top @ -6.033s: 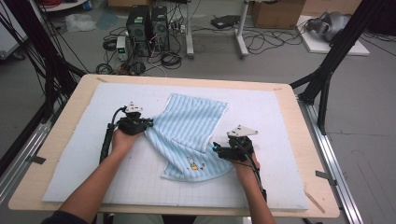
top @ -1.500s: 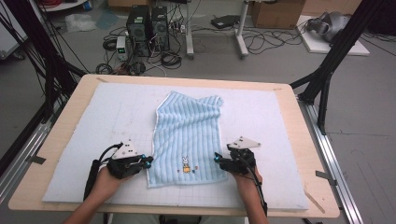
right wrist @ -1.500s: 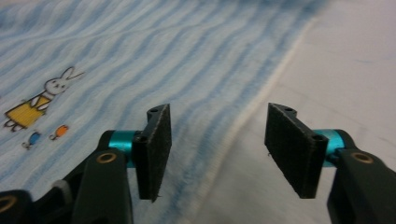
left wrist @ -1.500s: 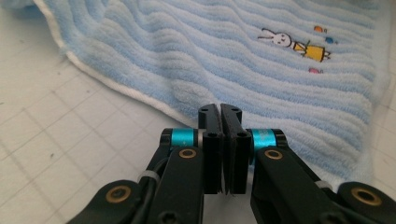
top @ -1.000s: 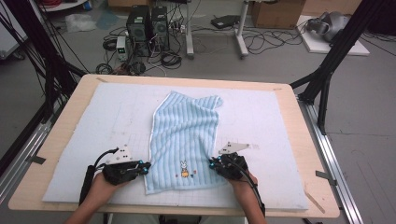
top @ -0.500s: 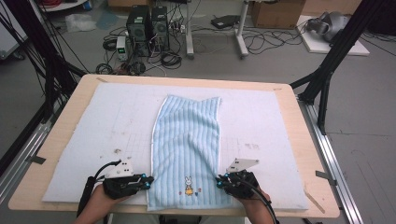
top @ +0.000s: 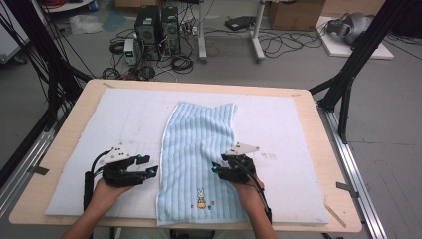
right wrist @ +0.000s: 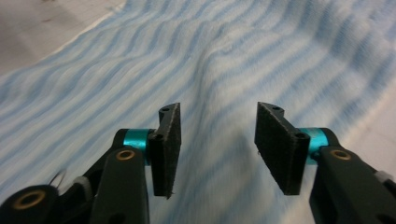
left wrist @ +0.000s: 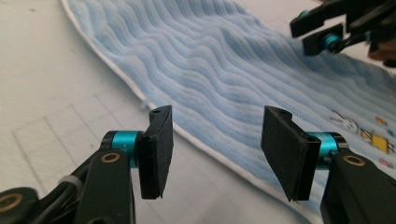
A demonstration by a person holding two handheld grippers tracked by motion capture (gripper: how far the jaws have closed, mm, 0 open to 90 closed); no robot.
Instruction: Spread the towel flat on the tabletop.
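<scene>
Towel (top: 201, 164) flat on the mat (top: 298, 149), long axis running away from the grippers, near hem at the mat's front edge. Mild ripples across the ribs; far end slightly skewed.

Left gripper (top: 152, 171) jaws apart, nothing held, parked on bare mat just off the towel's white hem (left wrist: 196, 140), pointing in at it. Right gripper (top: 215, 168) jaws apart too, nothing between the pads, sitting over the cloth itself with a raised ridge straight ahead in the right gripper view (right wrist: 219, 70).

Likely next: re-grip for a fold or more smoothing. Risks from here:

- Left closing where it sits: pads meet on mat, not cloth. Hem just ahead of the tips, so a short advance needed first, else empty pinch or snagging the mat.
- Left pushing in too low: hem bunches and rolls away instead of sliding between the pads.
- Right closing mid-panel: grabs a pleat off the ridge rather than an edge; lifting that drags the whole towel and wrecks the flat lay.
- Uneven grips, one on hem and one mid-cloth: skewed fold, rabbit print (top: 201, 194) end twisting.
- Near hem at the mat edge: any pull toward the person could slide it off the front.
</scene>
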